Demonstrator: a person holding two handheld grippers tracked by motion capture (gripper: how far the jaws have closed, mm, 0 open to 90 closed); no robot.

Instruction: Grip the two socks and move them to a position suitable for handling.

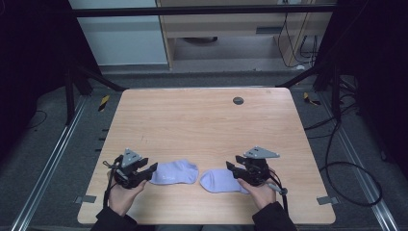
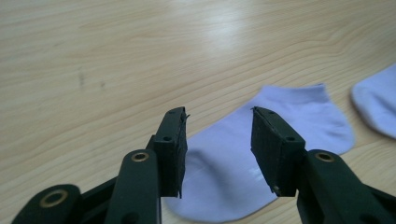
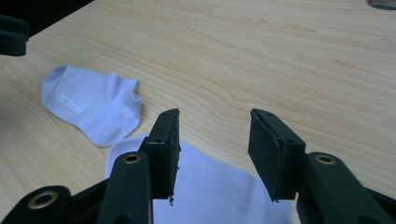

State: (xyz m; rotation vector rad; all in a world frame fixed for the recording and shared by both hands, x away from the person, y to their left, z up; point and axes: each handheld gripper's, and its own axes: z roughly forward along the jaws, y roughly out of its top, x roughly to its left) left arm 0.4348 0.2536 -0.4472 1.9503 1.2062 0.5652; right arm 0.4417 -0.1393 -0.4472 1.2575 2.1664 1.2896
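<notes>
Two pale lavender ankle socks lie flat near the front of the wooden table [image 1: 202,125]. The left sock [image 1: 175,172] [image 2: 303,116] has its end just off the tips of my left gripper [image 1: 152,169] [image 2: 217,112], which stands open above it with nothing pressed between the pads. The right sock [image 1: 219,181] [image 3: 219,191] lies under my right gripper [image 1: 234,164] [image 3: 215,114], also open and gripping nothing. In the right gripper view the left sock [image 3: 88,107] shows a small white logo. A corner of the right sock [image 2: 378,102] appears in the left gripper view.
A round grey grommet [image 1: 238,100] sits in the table's far middle. Bare wood stretches beyond the socks. Black cables [image 1: 351,163] lie on the floor to the right, and metal rails run along both sides of the table.
</notes>
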